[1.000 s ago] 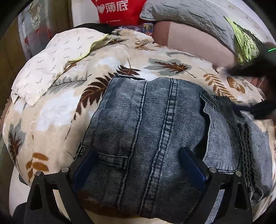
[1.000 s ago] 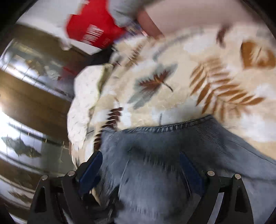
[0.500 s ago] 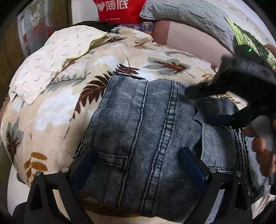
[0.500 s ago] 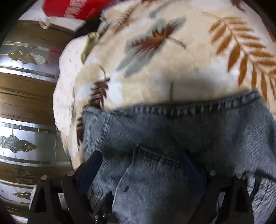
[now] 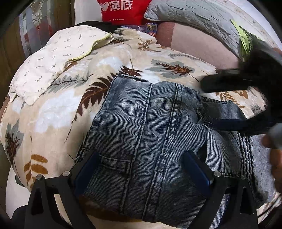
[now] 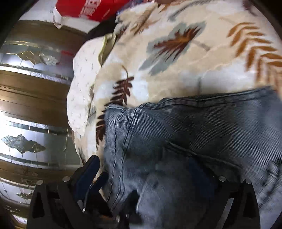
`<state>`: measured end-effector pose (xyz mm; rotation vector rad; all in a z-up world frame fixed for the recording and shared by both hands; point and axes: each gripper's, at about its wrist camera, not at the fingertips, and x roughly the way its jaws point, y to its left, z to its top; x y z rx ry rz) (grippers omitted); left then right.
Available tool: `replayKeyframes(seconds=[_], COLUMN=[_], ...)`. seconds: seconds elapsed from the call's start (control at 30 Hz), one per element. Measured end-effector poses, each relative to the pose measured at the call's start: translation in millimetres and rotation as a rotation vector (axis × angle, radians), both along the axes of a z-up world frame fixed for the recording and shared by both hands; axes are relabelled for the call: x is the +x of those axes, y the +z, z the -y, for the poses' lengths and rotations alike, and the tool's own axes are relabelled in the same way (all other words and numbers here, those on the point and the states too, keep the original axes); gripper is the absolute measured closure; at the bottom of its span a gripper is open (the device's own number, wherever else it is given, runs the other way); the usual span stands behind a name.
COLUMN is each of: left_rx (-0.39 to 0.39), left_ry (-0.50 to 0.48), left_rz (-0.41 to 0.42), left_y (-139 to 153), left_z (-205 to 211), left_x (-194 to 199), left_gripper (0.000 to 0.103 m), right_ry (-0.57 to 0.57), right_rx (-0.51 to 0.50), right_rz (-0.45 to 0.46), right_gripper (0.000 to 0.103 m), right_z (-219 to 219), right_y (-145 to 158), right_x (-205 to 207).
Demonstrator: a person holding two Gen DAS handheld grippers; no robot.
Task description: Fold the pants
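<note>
Grey-blue jeans (image 5: pixel 146 126) lie folded on a leaf-patterned blanket (image 5: pixel 58 114). My left gripper (image 5: pixel 141 167) hovers low over their near part, open, with its blue pads (image 5: pixel 86 167) wide apart on either side of a seam. The right gripper (image 5: pixel 209 105) reaches in from the right over the far right edge of the jeans, and a hand (image 5: pixel 276 158) holds it. In the right wrist view the right gripper (image 6: pixel 144 172) has its jaws opening wide. The denim (image 6: pixel 202 133) bulges between them, with no pad pressing on it, and partly hides the right pad.
A cream pillowcase (image 5: pixel 52 58) lies at the blanket's far left. A red bag (image 5: pixel 121 8), a grey quilt (image 5: pixel 190 15) and a pink cushion (image 5: pixel 199 42) sit at the back. Wood-and-glass cabinet doors (image 6: pixel 30 105) stand beside the bed.
The right gripper came in from the right edge over the jeans and spread its fingers wider. Its own view slid towards the jeans' left edge. The left gripper kept still.
</note>
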<state>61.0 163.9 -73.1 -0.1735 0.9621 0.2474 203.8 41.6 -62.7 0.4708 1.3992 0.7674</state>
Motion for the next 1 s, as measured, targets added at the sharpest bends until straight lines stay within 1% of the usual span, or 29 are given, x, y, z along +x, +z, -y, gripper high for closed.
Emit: replayKeyframes(seconds=[0.1, 0.13, 0.2, 0.27, 0.3, 0.33, 0.37, 0.43, 0.47, 0.5, 0.53, 0.57, 0.6, 0.63, 0.67, 0.7, 0.73, 0.77, 0.8, 0.87, 0.93, 0.97, 1.0], left_rx=[0.005, 0.005, 0.011, 0.016, 0.015, 0.015, 0.017, 0.020, 0.022, 0.023, 0.028, 0.029, 0.028, 0.028, 0.031, 0.034, 0.035, 0.035, 0.035, 0.037, 0.042, 0.044, 0.046], left_ry=[0.000, 0.002, 0.003, 0.001, 0.000, -0.001, -0.002, -0.002, -0.002, -0.003, -0.005, -0.006, -0.005, -0.004, -0.003, -0.001, 0.001, 0.003, 0.003, 0.003, 0.005, 0.006, 0.006], left_rz=[0.001, 0.001, 0.000, 0.000, 0.001, 0.002, 0.002, 0.002, 0.002, 0.002, 0.000, 0.002, 0.004, 0.002, 0.002, 0.003, 0.003, 0.003, 0.004, 0.005, 0.008, 0.010, 0.010], left_y=[-0.1, 0.0, -0.2, -0.6, -0.6, -0.8, -0.9, -0.9, -1.0, -1.1, -1.6, -1.3, -1.1, -1.1, -1.2, -1.1, -1.0, -1.0, -1.0, -1.2, -1.4, -1.4, -1.4], left_z=[0.6, 0.7, 1.4, 1.5, 1.0, 0.8, 1.0, 1.1, 1.5, 1.6, 1.9, 1.7, 1.3, 1.3, 1.9, 2.4, 2.7, 2.6, 2.2, 2.3, 3.0, 3.4, 3.3], left_x=[-0.7, -0.5, -0.1, 0.1, -0.1, 0.1, 0.2, 0.5, 0.9, 1.6, 2.2, 1.7, 1.4, 1.9, 2.0, 2.0, 1.6, 1.4, 1.1, 0.5, -0.4, -0.7, -0.7], left_gripper=[0.006, 0.006, 0.006, 0.006, 0.006, 0.006, 0.006, 0.006, 0.005, 0.005, 0.005, 0.005, 0.005, 0.005, 0.005, 0.005, 0.005, 0.005, 0.005, 0.005, 0.005, 0.005, 0.005], right_ry=[-0.058, -0.110, -0.164, -0.170, -0.158, -0.147, -0.137, -0.128, -0.114, -0.093, -0.069, -0.071, -0.086, -0.096, -0.099, -0.120, -0.153, -0.184, -0.208, -0.260, -0.280, -0.285, -0.277], right_rx=[-0.036, -0.090, -0.202, -0.288, -0.322, -0.353, -0.368, -0.378, -0.407, -0.480, -0.524, -0.531, -0.519, -0.468, -0.429, -0.413, -0.397, -0.367, -0.325, -0.206, -0.094, -0.015, 0.033], right_rz=[0.083, 0.122, 0.168, 0.193, 0.193, 0.187, 0.188, 0.202, 0.221, 0.218, 0.207, 0.237, 0.242, 0.247, 0.256, 0.266, 0.275, 0.269, 0.250, 0.188, 0.112, 0.070, 0.030], right_gripper=[0.002, 0.002, 0.003, 0.016, 0.028, 0.036, 0.039, 0.042, 0.047, 0.055, 0.055, 0.055, 0.056, 0.053, 0.050, 0.041, 0.036, 0.036, 0.036, 0.036, 0.035, 0.033, 0.028], right_z=[45.1, 67.0, 90.3, 105.0, 103.8, 101.1, 92.8, 81.3, 72.4, 65.3, 62.8, 60.2, 61.4, 66.5, 72.5, 81.5, 95.1, 112.6, 128.7, 166.5, 189.3, 198.4, 203.1], right_y=[25.1, 32.9, 37.4, 35.7, 32.1, 26.2, 20.4, 12.8, 4.2, -9.1, -21.9, -22.6, -15.8, -5.5, 3.0, 12.0, 21.4, 30.1, 35.8, 42.6, 40.2, 35.0, 28.3], right_x=[-5.4, -4.3, 7.7, 18.7, 23.3, 28.9, 33.9, 41.9, 47.2, 51.4, 55.6, 56.9, 57.0, 54.5, 49.8, 42.6, 33.1, 20.5, 7.9, -27.6, -62.8, -85.2, -101.2])
